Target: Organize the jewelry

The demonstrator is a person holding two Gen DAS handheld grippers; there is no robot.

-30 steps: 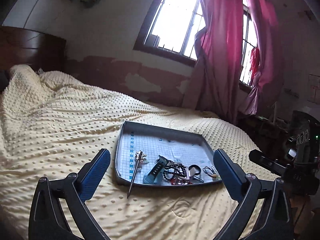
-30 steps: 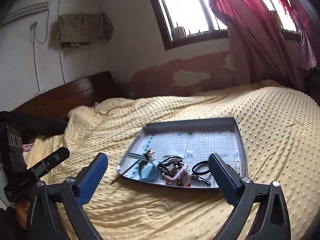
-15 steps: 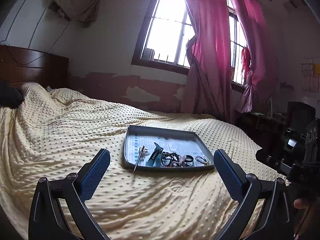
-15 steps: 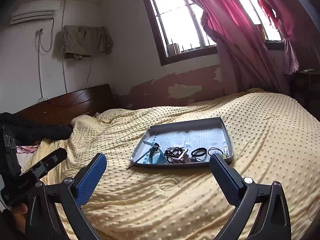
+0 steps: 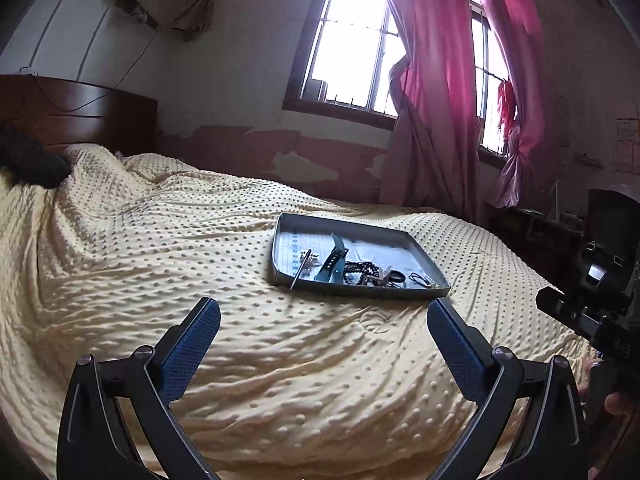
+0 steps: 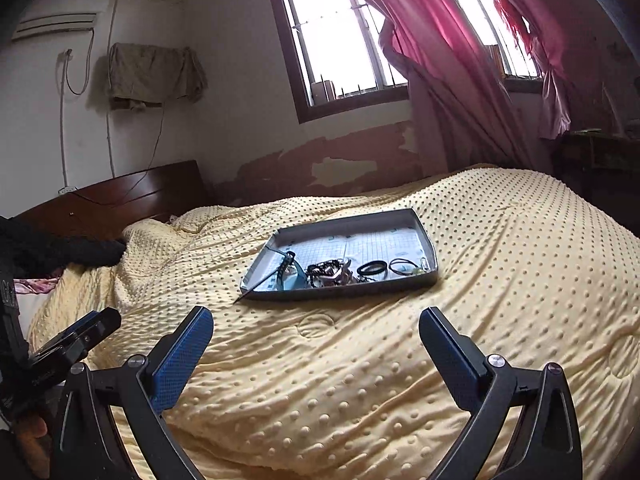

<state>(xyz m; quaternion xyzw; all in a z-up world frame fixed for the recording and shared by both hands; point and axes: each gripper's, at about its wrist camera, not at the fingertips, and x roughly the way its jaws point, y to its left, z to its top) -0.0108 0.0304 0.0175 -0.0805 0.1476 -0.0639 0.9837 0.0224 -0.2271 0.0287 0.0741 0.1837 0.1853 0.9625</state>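
We hold both grippers above the near part of the bed, and neither one touches anything. Our left gripper (image 5: 323, 322) has its blue pads spread wide with nothing between them, and our right gripper (image 6: 316, 330) is released just the same, jaws far apart over the yellow dotted bedspread (image 6: 520, 280).

The grey tray (image 5: 404, 236) lies flat on the bedspread toward the middle of the bed, well apart from both grippers. All the jewelry sits inside it, crowded along the tray's near edge, while the far half shows only its gridded liner. At the near left corner a thin metal pin (image 5: 299, 276) leans over the rim, its tip resting on the bedspread outside. Just beside it lies a teal watch strap (image 5: 335, 258), then a heap of dark beaded bracelets (image 6: 326, 270) tangled together. Toward the near right corner we see a black band (image 6: 373, 268) and a thinner black loop (image 6: 403, 266), side by side. Smaller pieces near the right wall are too small to tell.
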